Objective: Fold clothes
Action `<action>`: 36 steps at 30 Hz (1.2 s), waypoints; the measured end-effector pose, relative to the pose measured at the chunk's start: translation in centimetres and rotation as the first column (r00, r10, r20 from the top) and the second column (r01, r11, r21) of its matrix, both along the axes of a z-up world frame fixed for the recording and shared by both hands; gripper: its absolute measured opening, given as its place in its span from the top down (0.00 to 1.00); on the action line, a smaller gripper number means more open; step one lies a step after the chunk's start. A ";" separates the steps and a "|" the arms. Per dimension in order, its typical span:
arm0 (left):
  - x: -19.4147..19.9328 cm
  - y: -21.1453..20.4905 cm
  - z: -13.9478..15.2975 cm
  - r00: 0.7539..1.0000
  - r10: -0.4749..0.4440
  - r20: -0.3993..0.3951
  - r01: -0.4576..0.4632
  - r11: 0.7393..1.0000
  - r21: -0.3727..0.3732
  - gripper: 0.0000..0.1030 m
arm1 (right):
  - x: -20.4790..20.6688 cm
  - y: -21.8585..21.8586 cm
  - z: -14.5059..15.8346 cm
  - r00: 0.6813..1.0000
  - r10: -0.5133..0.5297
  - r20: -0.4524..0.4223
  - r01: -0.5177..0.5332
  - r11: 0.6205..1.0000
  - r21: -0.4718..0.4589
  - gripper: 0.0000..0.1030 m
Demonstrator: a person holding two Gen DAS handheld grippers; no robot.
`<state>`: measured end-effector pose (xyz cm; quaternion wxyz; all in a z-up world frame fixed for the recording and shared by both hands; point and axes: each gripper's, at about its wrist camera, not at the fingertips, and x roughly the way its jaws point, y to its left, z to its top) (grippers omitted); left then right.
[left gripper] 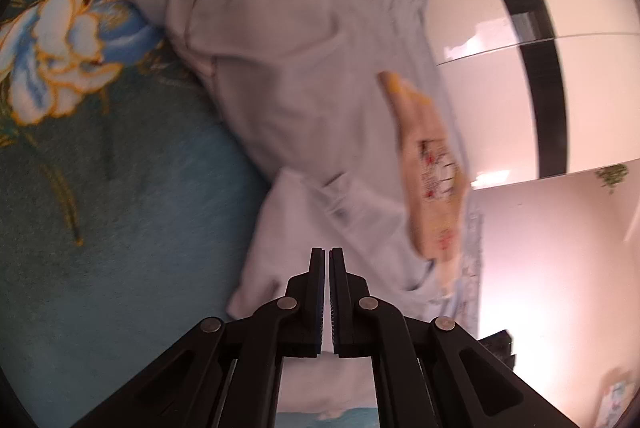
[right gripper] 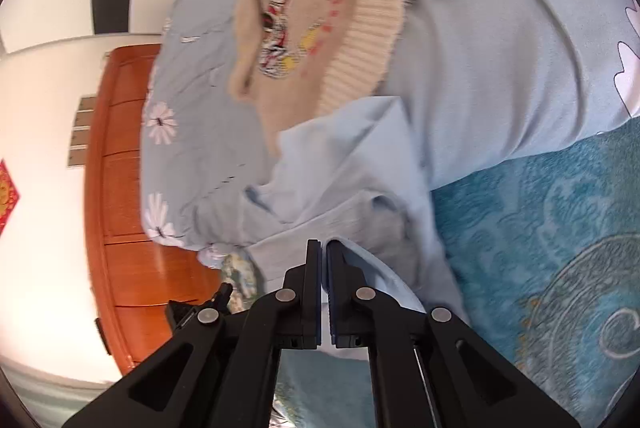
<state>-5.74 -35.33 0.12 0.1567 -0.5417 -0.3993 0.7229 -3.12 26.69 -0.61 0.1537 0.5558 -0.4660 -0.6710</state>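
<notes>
I see my left gripper (left gripper: 326,252) with its jaws drawn almost together, only a slit between the pads, and pale blue cloth passing through that slit, so it looks pinched on the light blue garment (left gripper: 304,108). My right gripper (right gripper: 323,246) is likewise nearly closed, with a fold of the same garment (right gripper: 360,164) caught at its tips. The garment lies crumpled on the teal floral blanket (left gripper: 120,208), stretching ahead of both jaws. A beige knit sweater (right gripper: 320,8) with a cartoon print rests on top, farther ahead. Both views are motion-blurred.
</notes>
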 end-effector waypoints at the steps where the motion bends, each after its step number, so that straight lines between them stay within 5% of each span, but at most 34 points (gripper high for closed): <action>1: 0.3 0.2 -0.9 1.000 -0.012 0.025 0.012 1.000 -0.004 0.96 | -0.1 0.2 -0.4 1.000 0.005 0.004 -0.005 1.000 0.009 0.97; 4: 1.5 0.3 -3.0 0.998 -0.027 0.054 0.027 1.000 0.007 0.94 | 0.4 0.7 -1.5 1.000 0.013 0.016 -0.013 1.000 0.009 0.96; 9: 2.5 -0.1 -5.2 0.996 0.008 0.085 -0.014 0.997 0.071 0.60 | 0.4 0.8 -1.8 0.999 0.030 0.024 -0.031 0.999 0.021 0.96; 13: 2.4 0.6 -5.7 0.997 0.016 0.081 -0.026 0.993 0.116 0.58 | 0.3 0.6 -1.6 0.999 0.045 0.027 -0.046 0.998 0.036 0.96; 18: 2.2 2.2 -5.6 0.995 -0.024 0.095 0.018 0.998 0.061 0.65 | 0.3 0.3 -1.0 0.997 0.071 0.021 -0.072 0.996 0.054 0.96; 20: 2.4 2.7 -4.9 0.996 -0.046 0.080 0.044 0.999 0.023 0.93 | 0.4 0.0 -0.4 0.996 0.086 0.011 -0.086 0.994 0.061 0.96; 24: 2.8 3.5 -3.6 0.993 -0.098 0.063 0.101 0.994 -0.049 0.96 | 0.6 -0.5 0.7 0.993 0.116 -0.009 -0.114 0.990 0.077 0.96; 32: 3.4 0.4 0.0 1.000 -0.017 -0.025 0.020 0.989 0.146 0.97 | -0.5 -0.4 2.2 0.992 0.106 -0.061 -0.104 0.994 0.035 0.96; 36: 0.5 -0.6 1.7 0.997 0.029 -0.067 -0.016 0.982 0.189 0.97 | -1.6 0.0 2.7 0.993 0.076 -0.090 -0.078 0.997 -0.012 0.96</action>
